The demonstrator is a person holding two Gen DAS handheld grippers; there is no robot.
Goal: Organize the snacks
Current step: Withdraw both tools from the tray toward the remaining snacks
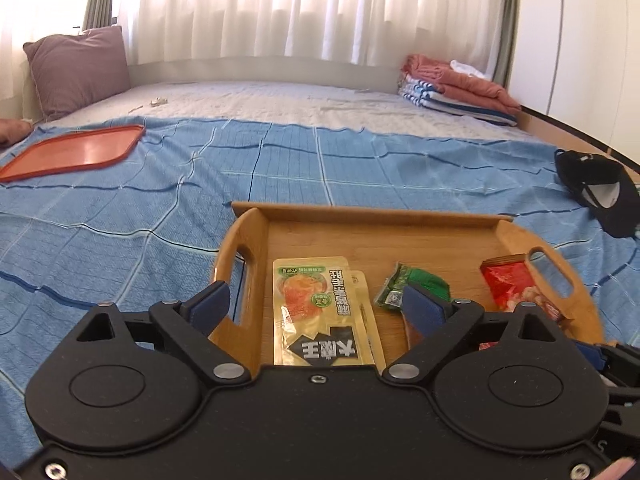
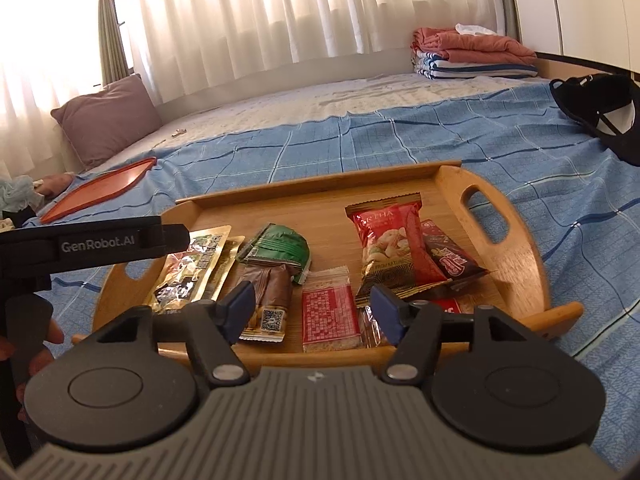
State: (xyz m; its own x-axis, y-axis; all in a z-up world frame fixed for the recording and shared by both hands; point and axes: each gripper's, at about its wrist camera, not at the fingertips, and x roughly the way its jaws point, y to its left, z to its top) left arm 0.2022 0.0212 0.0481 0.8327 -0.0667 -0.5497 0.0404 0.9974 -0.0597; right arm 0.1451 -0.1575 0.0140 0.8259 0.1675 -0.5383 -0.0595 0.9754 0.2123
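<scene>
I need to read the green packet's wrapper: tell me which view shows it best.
The right wrist view: the green packet lies whole in the wooden tray. The left wrist view shows it partly behind a claw finger.

snack packets [image 2: 332, 312] lying flat, side by side, in wooden tray [image 2: 516, 264]

A blue checked bedsheet [image 1: 320, 168] covers the near part of the bed. Beyond its far edge, a purple cushion [image 1: 78, 70] leans at the far left, and folded blankets [image 1: 456, 90] are stacked at the far right. A flat orange lid [image 1: 76, 152] lies on the bedsheet's left side; a black cap [image 2: 604, 108] sits on its right.
</scene>
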